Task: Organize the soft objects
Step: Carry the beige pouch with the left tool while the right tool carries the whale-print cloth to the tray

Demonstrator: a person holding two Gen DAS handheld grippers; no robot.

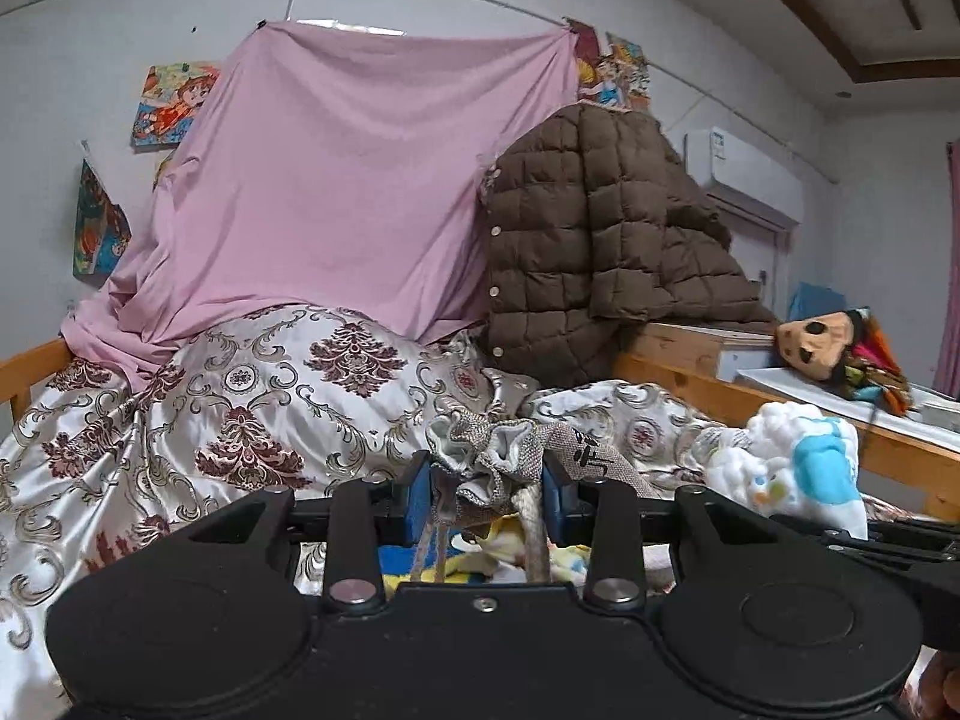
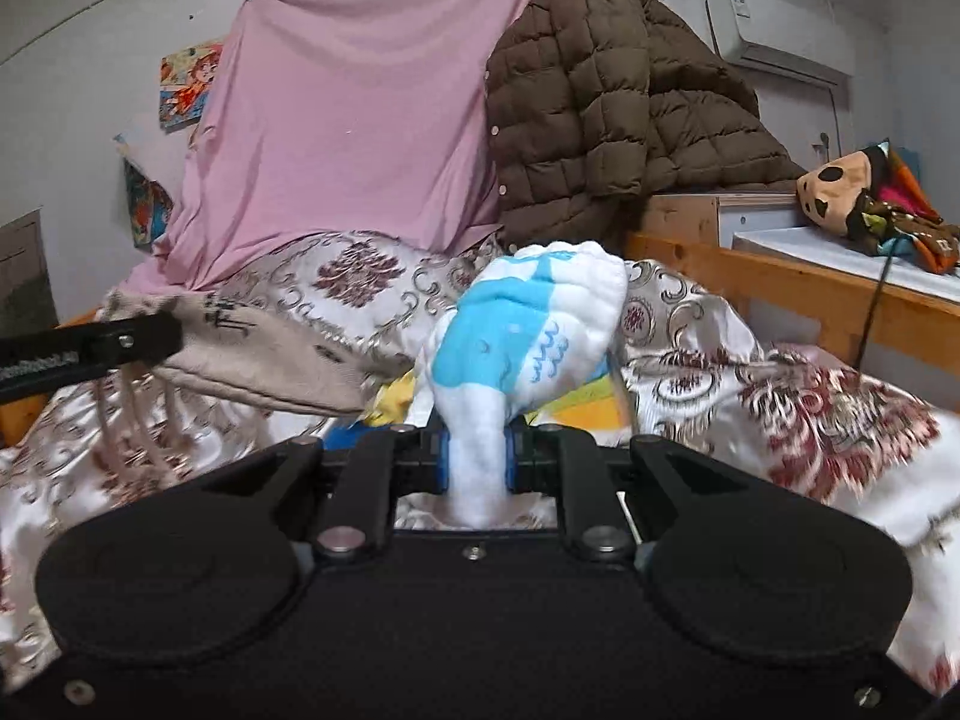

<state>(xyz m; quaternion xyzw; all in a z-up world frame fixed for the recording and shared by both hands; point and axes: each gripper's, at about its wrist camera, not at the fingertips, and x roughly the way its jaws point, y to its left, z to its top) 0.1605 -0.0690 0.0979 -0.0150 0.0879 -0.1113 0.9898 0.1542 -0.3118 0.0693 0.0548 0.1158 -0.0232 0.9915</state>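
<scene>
1. Quilt (image 1: 180, 420): patterned satin covers the bed under both grippers.
2. Bag (image 1: 498, 450): your left gripper (image 1: 487, 495) pinches its gathered linen mouth. Black characters are printed on it; you cannot read them.
3. Toy (image 2: 528, 330): your right gripper (image 2: 478, 459) is clamped on its white stem, just right of the bag.
4. Step in hand, likely: bagging. Spread the mouth, then feed the toy in.

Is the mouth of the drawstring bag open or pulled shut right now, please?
Cannot tell for sure. The left gripper pinches the drawstring bag at its bunched, puckered top, cords dangling, which suggests mostly closed.
</scene>
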